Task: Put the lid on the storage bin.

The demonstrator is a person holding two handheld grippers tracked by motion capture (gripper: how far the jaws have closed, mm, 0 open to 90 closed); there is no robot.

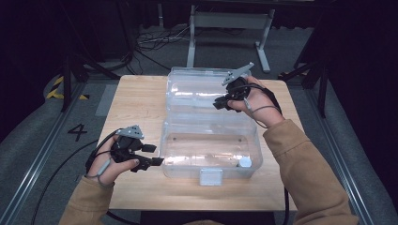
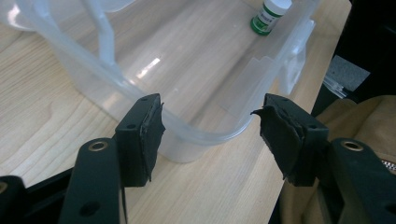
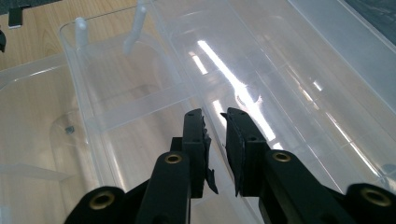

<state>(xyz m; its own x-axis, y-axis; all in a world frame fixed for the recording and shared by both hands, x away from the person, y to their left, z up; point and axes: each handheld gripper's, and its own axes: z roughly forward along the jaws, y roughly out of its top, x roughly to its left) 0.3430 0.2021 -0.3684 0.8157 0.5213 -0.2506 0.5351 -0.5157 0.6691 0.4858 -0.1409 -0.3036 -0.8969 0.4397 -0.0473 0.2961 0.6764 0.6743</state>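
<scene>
A clear plastic box (image 1: 187, 171) stands open on the wooden table (image 1: 136, 98), its lid (image 1: 192, 77) folded back flat behind it. A small bottle (image 1: 244, 162) with a white cap lies in the box's front right corner; its green label shows in the left gripper view (image 2: 270, 14). My left gripper (image 1: 156, 155) is open at the box's front left corner, and the corner rim (image 2: 205, 135) curves between its jaws. My right gripper (image 1: 219, 104) is over the lid's near edge. Its jaws (image 3: 215, 116) are almost together on a clear rim (image 3: 173, 56).
A white latch tab (image 1: 210, 176) hangs from the box's front wall. Two thin hinge straps (image 3: 135, 21) join box and lid. Bare wood lies left of the box. Beyond the table are a metal stand (image 1: 230, 21) and floor cables (image 1: 155, 42).
</scene>
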